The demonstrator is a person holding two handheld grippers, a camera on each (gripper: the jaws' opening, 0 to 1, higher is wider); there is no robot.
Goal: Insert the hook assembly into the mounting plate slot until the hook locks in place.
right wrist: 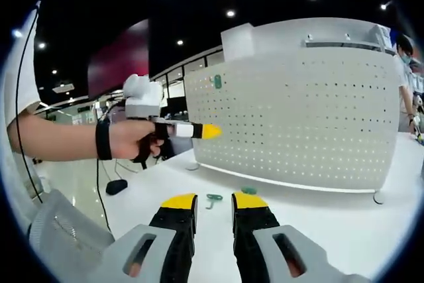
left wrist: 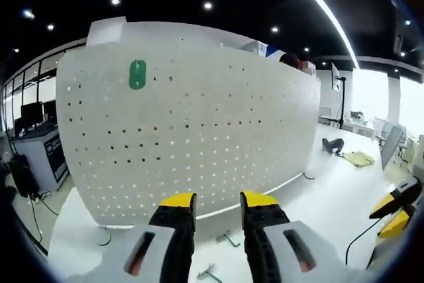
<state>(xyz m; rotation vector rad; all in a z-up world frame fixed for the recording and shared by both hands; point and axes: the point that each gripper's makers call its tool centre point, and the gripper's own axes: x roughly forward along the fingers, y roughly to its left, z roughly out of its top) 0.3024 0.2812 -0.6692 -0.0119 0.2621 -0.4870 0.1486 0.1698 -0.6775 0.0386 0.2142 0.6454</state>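
Standing upright across the white table [left wrist: 331, 210]: a curved white perforated mounting panel [left wrist: 192, 130], with a small green oval hook piece [left wrist: 137, 74] sitting high on its face toward one end; same panel [right wrist: 298, 117] and green piece [right wrist: 216, 81] showing in the right gripper view.

Lying flat on the table in front of the panel: small grey metal hook parts [left wrist: 227, 237], untouched; in the right gripper view, a green hook part [right wrist: 214, 198] lying just ahead of the jaws.

Hovering low over the table: left gripper [left wrist: 217, 207], yellow-tipped black jaws parted with a clear gap, grasping nothing. Same gripper [right wrist: 211, 131] showing in the right gripper view, held by a hand [right wrist: 129, 138] with a black wristband, tips pointing at the panel, well apart from it.

Hovering near the table: right gripper [right wrist: 213, 203], jaws likewise released, nothing between them; its yellow tips [left wrist: 397, 203] entering the left gripper view.
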